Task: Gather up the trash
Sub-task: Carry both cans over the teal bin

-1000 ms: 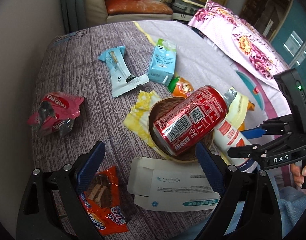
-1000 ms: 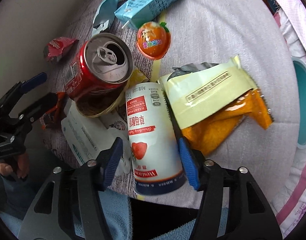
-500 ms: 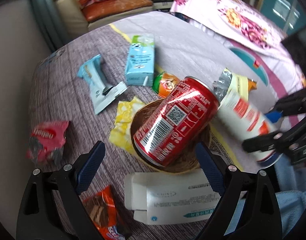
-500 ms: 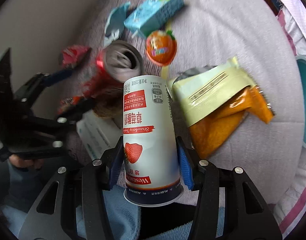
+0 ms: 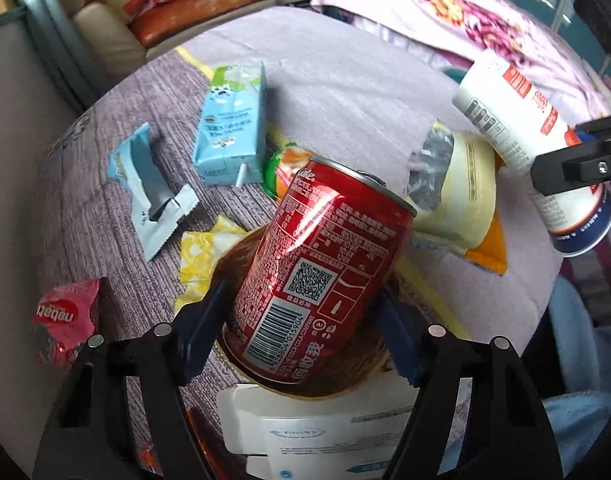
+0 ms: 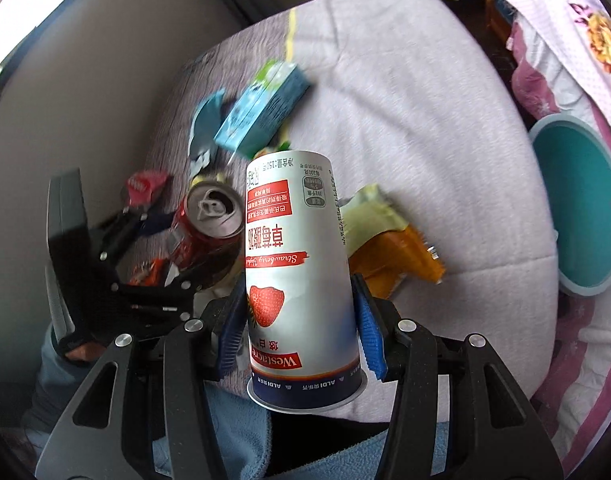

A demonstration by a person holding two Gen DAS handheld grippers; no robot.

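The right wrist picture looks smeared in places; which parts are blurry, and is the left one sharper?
Right wrist view: the blue milk carton and red soda can are motion-smeared, while the gripped white strawberry yogurt cup stays crisp. Left wrist view: sharp throughout, edges bent by the fisheye.

The left wrist view looks close and downward over the red can point(image 5: 317, 268) at frame centre. The right wrist view faces along the white cup point(image 6: 301, 280), higher up. Both share the can point(image 6: 213, 216), the blue carton point(image 5: 231, 144) point(image 6: 261, 112) and the yellow bag point(image 5: 461, 192) point(image 6: 369, 216).
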